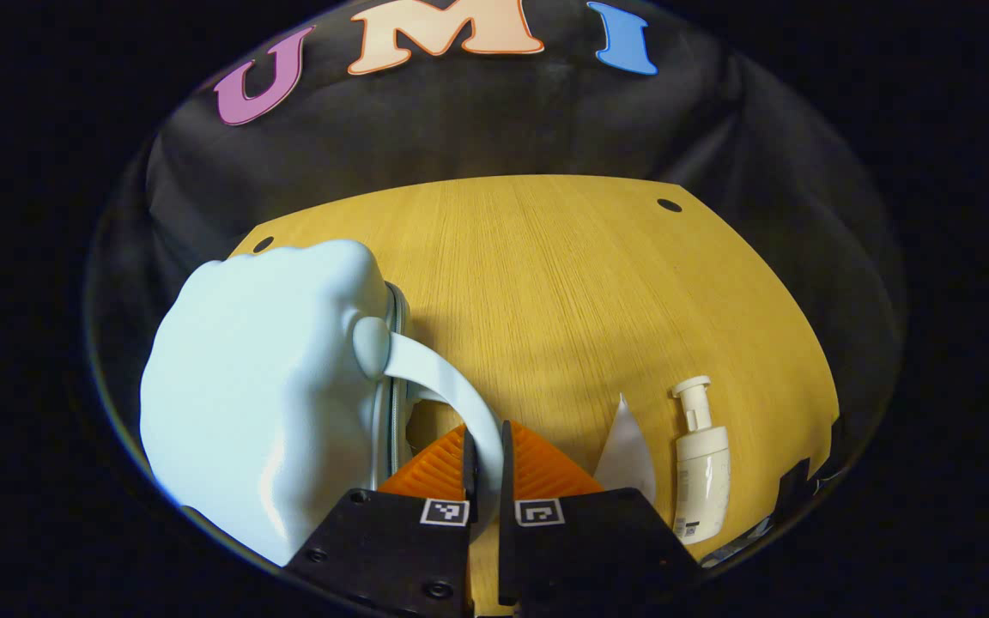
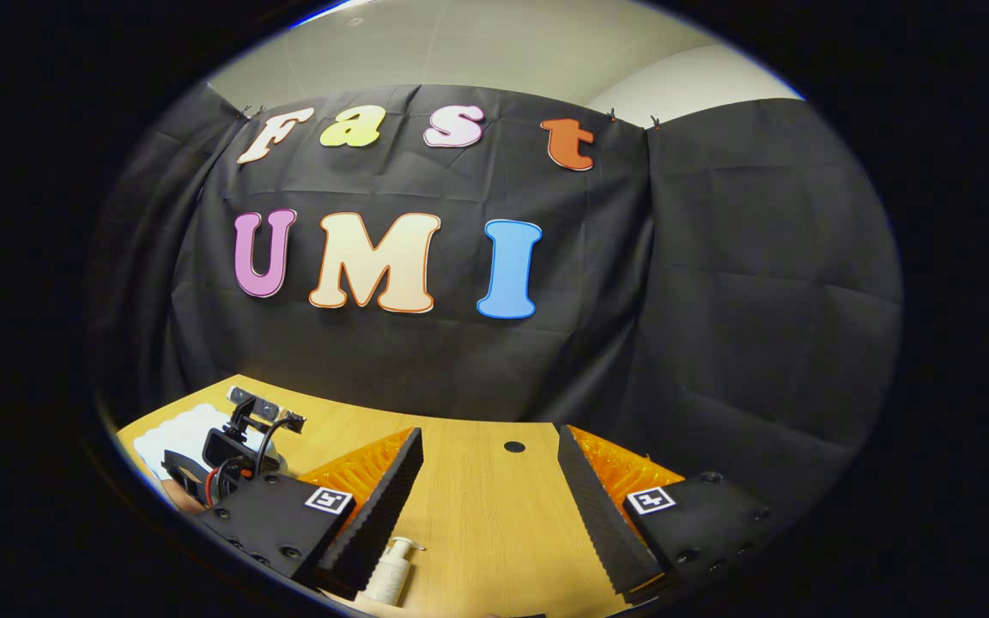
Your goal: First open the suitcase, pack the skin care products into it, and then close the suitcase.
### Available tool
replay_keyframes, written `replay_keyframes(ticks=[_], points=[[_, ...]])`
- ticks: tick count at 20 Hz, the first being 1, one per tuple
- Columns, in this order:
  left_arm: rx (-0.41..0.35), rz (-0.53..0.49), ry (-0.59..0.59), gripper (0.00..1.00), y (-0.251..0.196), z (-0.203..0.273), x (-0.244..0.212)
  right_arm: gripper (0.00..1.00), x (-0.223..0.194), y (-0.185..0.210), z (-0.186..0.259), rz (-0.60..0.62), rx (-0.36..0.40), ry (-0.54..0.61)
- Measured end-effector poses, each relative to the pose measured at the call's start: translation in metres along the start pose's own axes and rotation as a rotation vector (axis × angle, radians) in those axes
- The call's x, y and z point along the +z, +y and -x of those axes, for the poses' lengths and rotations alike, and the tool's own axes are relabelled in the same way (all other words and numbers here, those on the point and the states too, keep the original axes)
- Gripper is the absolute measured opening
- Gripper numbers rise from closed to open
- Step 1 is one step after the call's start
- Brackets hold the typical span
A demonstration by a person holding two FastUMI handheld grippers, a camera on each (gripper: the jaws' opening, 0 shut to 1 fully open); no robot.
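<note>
A pale blue hard-shell suitcase (image 1: 263, 386) lies shut at the left of the wooden table (image 1: 563, 275). Its curved handle (image 1: 452, 386) runs down between the fingers of my left gripper (image 1: 486, 468), which is shut on it. A white tube (image 1: 626, 451) and a white pump bottle (image 1: 700, 463) lie on the table to the right of that gripper. In the right gripper view, my right gripper (image 2: 488, 433) hangs open above the table with nothing between its fingers. The pump bottle (image 2: 391, 571) lies below its left finger. The left gripper (image 2: 241, 451) and the suitcase (image 2: 172, 438) sit farther left.
Small round holes (image 1: 669, 205) mark the table's far corners, and another hole (image 2: 514, 446) shows between the right gripper's fingers. The black cloth wall closes the back and sides. Bare wood stretches behind the suitcase and the products.
</note>
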State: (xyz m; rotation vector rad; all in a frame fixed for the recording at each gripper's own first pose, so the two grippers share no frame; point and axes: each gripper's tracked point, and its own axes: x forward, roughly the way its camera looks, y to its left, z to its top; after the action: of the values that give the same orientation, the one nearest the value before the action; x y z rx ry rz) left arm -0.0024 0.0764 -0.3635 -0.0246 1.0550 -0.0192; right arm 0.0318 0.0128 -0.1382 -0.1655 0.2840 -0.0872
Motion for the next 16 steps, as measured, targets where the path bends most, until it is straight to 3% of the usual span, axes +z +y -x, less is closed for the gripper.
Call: replay_keyframes(ticks=[6,11,16], points=[[-0.07,0.052,-0.064,0.0,0.01,0.046,0.04,1.0,-0.006,0.021,-0.005,-0.01,0.049,-0.006],[-0.038,0.034,-0.176,0.0,0.05,0.099,0.09,1.0,-0.007,0.046,-0.012,-0.04,0.102,-0.006],[0.055,0.045,-0.32,0.0,0.123,0.143,0.131,1.0,-0.007,0.073,-0.017,-0.06,0.143,-0.009]])
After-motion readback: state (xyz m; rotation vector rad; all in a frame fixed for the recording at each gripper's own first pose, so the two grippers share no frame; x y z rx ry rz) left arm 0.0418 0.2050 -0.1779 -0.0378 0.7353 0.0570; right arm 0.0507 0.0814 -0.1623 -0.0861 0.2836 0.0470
